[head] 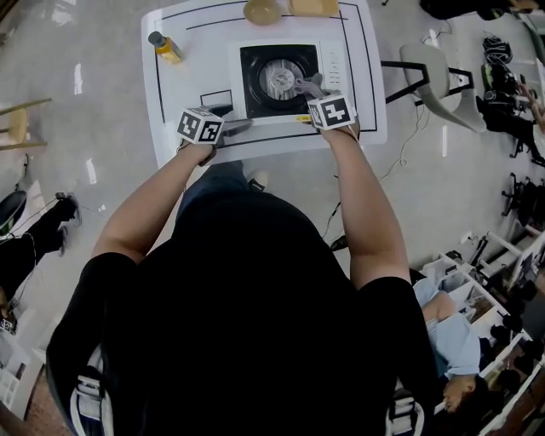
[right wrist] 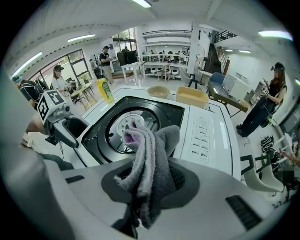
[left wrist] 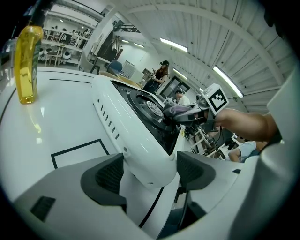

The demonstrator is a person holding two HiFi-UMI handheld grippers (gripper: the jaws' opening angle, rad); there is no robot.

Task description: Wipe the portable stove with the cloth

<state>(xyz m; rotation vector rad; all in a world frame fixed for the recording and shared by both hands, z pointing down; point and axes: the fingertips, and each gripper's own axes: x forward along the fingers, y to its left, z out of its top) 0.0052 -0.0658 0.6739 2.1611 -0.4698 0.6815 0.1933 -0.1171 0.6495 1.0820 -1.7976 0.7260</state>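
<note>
The white portable stove (head: 332, 64) with a black top and round burner (head: 279, 78) stands mid-table. My right gripper (head: 310, 90) is shut on a grey cloth (right wrist: 151, 157), which it holds over the burner (right wrist: 125, 126) near the stove's front edge. The cloth (left wrist: 177, 110) bunches between the jaws and hangs past them. My left gripper (left wrist: 149, 174) has the stove's near left corner (left wrist: 145, 161) between its jaws, both pads against the white casing. In the head view that left gripper (head: 237, 128) sits at the stove's front left corner.
A yellow bottle (head: 166, 48) stands at the table's far left. A tan bowl (head: 262, 10) and a tan box (head: 313, 7) lie beyond the stove. A black-outlined square (head: 215, 98) is marked left of the stove. A chair (head: 434, 77) stands right of the table.
</note>
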